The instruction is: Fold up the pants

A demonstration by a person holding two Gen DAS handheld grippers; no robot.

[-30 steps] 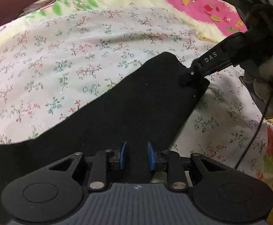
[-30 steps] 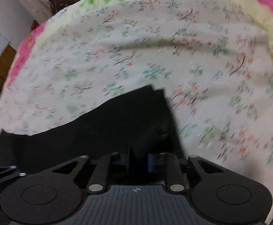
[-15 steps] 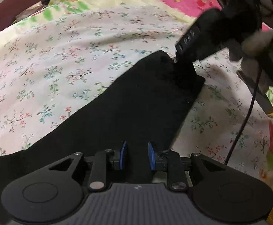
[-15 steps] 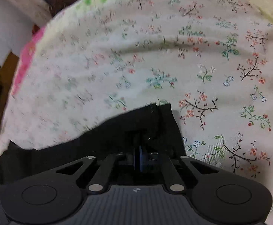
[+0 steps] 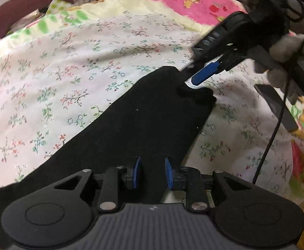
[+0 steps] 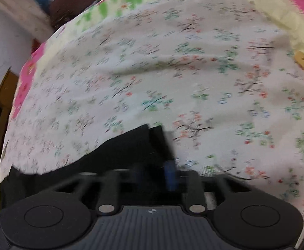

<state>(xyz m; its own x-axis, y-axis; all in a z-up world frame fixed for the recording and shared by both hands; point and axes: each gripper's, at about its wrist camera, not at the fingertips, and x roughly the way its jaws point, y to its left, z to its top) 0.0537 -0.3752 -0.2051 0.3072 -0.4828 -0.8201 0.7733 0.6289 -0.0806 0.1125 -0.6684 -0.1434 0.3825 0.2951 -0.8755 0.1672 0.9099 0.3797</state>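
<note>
The black pants (image 5: 143, 129) lie flat on a flowery sheet (image 5: 54, 79) on the bed, running from the near left to a far right end. That far edge ends near the right gripper (image 5: 195, 73). Lots of bare sheet lies to the left and far side, open for moving. The left gripper (image 5: 151, 173) has its blue pads on each side of the near edge of the pants, but I cannot tell if they squeeze it. The right gripper's jaws are opening; half a second ago they were pinched on the pants' end, and now they hang just above it, let go.
</note>
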